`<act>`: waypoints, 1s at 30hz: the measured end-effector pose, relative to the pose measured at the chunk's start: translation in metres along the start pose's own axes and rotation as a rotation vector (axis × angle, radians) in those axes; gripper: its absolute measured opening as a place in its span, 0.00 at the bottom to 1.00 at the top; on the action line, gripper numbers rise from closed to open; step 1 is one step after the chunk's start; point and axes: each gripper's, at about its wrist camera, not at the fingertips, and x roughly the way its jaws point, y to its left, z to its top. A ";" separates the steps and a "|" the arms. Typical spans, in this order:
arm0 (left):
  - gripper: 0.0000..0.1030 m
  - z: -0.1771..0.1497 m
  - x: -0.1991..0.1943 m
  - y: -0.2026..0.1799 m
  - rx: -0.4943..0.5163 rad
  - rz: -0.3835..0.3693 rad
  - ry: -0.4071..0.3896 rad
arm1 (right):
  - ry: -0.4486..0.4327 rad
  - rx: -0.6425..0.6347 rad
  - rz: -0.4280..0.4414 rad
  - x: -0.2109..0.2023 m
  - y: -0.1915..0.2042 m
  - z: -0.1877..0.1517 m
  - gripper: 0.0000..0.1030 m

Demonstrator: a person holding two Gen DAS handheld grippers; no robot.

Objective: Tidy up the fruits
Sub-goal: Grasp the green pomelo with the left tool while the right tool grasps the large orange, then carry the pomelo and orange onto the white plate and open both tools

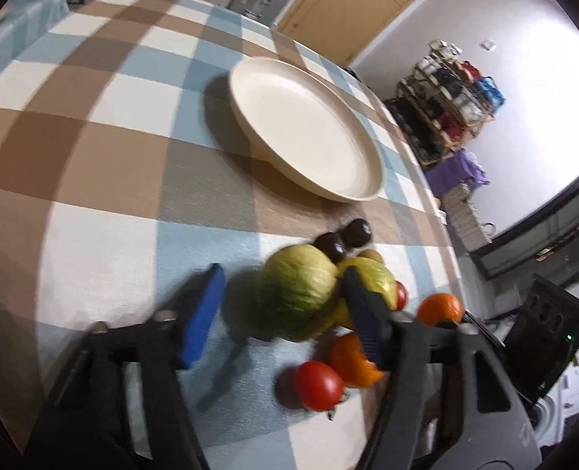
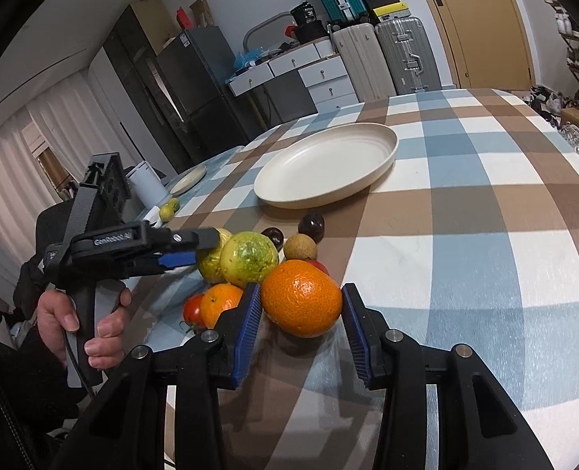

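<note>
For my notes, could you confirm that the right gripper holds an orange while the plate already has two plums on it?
Not quite: the plate is empty in the right wrist view, and the plums lie on the cloth before it. The right gripper does hold the orange.

Two suitcases (image 2: pixel 383 58) stand beside white drawers (image 2: pixel 309 70), near a dark fridge (image 2: pixel 195 74).

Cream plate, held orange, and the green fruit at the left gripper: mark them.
cream plate (image 2: pixel 383 156), right wrist view, rim
orange (image 2: pixel 301 297), right wrist view, peel centre
green fruit (image 1: pixel 295 288), left wrist view, front skin
</note>
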 end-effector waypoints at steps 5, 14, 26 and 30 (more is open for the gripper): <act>0.41 -0.002 -0.001 -0.005 0.025 -0.012 0.003 | 0.000 -0.017 0.003 0.001 0.004 0.007 0.41; 0.41 0.002 -0.022 -0.020 0.104 0.043 -0.056 | 0.003 -0.042 0.009 0.007 0.011 0.020 0.41; 0.41 0.055 -0.040 -0.032 0.136 0.038 -0.103 | -0.038 -0.012 0.049 0.017 0.000 0.066 0.41; 0.41 0.082 -0.035 -0.037 0.143 0.028 -0.105 | -0.057 -0.012 0.052 0.024 -0.004 0.093 0.41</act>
